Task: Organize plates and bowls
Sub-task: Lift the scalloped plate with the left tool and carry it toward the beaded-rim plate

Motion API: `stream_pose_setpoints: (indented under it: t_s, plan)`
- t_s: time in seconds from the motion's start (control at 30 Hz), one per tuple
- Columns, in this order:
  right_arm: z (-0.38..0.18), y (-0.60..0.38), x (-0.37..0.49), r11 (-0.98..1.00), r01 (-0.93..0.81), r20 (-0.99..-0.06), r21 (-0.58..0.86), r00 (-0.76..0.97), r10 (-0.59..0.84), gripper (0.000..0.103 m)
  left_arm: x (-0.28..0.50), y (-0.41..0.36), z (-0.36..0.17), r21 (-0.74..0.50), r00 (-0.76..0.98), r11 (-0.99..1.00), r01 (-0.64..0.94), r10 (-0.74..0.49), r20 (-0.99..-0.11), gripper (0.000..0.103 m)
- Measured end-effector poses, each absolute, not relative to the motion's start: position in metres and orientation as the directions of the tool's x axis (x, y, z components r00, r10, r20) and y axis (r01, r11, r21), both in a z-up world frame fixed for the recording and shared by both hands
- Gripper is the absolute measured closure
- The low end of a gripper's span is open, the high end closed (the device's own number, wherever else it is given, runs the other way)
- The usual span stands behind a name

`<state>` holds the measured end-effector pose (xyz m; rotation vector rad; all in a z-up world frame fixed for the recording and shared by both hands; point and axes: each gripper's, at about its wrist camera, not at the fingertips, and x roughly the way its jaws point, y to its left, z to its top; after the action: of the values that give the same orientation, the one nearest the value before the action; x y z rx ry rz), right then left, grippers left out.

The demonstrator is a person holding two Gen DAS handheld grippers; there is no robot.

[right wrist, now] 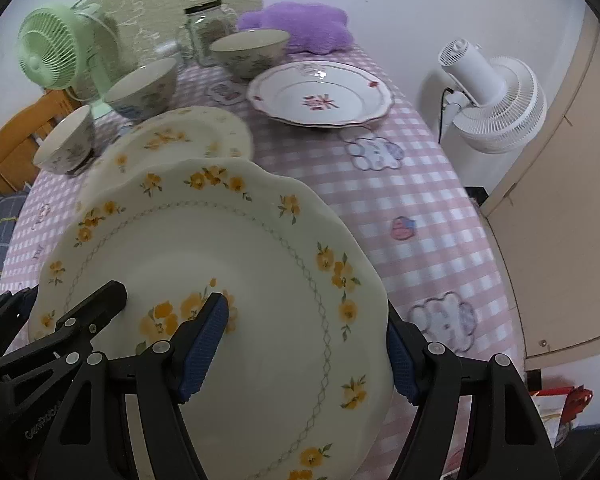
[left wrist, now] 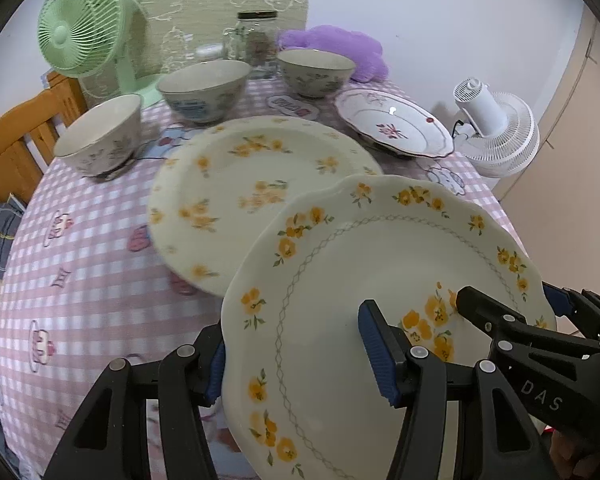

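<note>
right gripper (left wrist: 504, 308), body, seen in left wrist view at near right: letters "DAS", white on black.
left gripper (right wrist: 72, 308), body, seen in right wrist view at near left: pale word approx. "GenRobot", partly dark, not sure.
sticker (left wrist: 294, 106) on tablecloth (left wrist: 80, 248), far, between bowls: has print, too blurred to read.
Other text: none legible.

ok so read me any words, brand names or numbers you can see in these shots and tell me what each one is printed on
"DAS": on the black body of the right tongs, seen from the left wrist.
"GenRobot", roughly; small and partly cut off: on the black body of the left tongs, seen from the right wrist.
Tablecloth patches, the oval coaster and the jar: any lettering is too blurred to read.
</note>
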<state>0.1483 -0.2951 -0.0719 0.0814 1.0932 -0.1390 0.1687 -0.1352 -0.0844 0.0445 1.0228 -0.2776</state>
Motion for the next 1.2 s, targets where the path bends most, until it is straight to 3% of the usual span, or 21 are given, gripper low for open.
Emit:
stream_pose_setpoints:
  t_s: [0.57,1.2]
  plan:
    - [-0.093,-0.369,0.156,0.988,0.155,-0.914,-0.028,0.397,-0.088,0.028,0.175,-0.206,-0.112,-0.119,0.433,0.965,0.234,-0.213,-0.876,0.045]
    - [-0.107,-0.387,0.148,0.989,0.147,-0.932,-0.014,0.356,-0.066,0.035,0.168,-0.217,-0.125,-0.115,0.388,0.973,0.200,-0.186,-0.902,0.042]
